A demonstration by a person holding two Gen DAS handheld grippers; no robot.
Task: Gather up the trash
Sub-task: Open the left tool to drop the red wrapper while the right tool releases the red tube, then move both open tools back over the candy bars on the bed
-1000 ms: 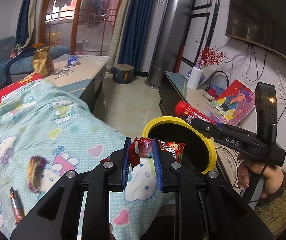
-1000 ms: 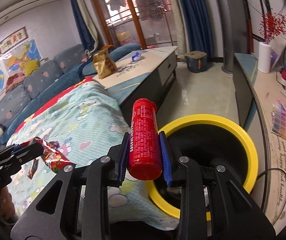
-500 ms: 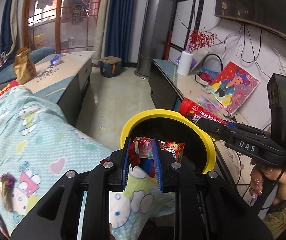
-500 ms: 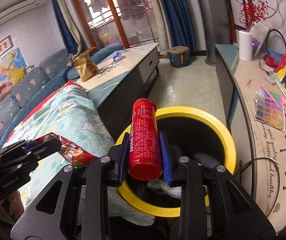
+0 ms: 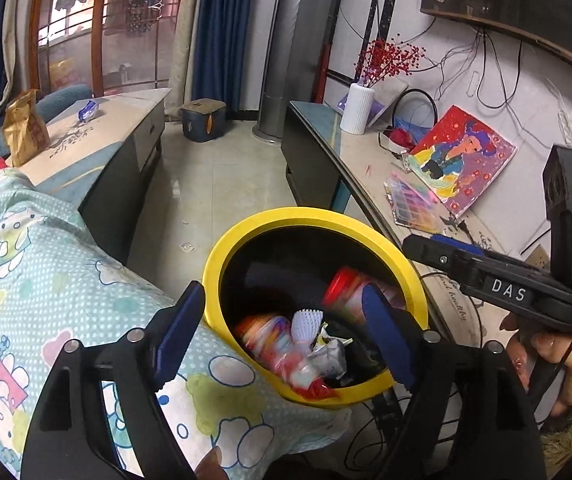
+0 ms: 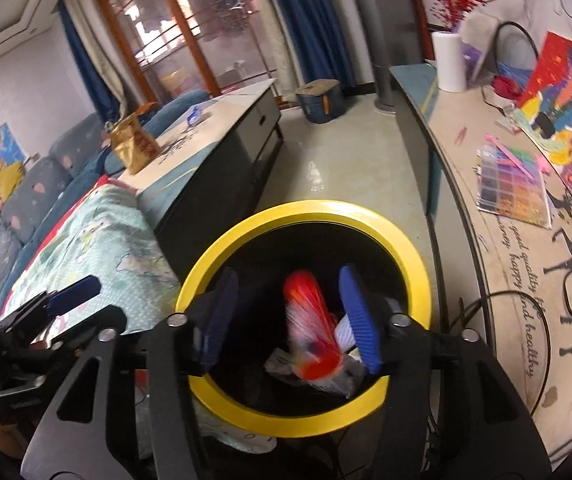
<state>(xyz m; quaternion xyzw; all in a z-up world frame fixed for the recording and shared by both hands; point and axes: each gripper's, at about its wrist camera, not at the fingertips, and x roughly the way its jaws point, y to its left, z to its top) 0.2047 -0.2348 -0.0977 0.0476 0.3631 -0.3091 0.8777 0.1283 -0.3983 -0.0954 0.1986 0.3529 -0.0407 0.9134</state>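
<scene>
Release done — both grippers, left (image 5: 281,332) and right (image 6: 292,320), now gape over the bin (image 6: 414,256); can (image 6: 312,332) and wrapper (image 5: 273,338) are dropping inside — more trash waits on the bed (image 5: 45,272).

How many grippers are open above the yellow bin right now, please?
2: the left gripper and the right gripper, both open over the yellow bin.

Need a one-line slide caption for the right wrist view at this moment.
Open right tongs above the yellow-rimmed bin, a blurred red can between them over the trash inside.
</scene>
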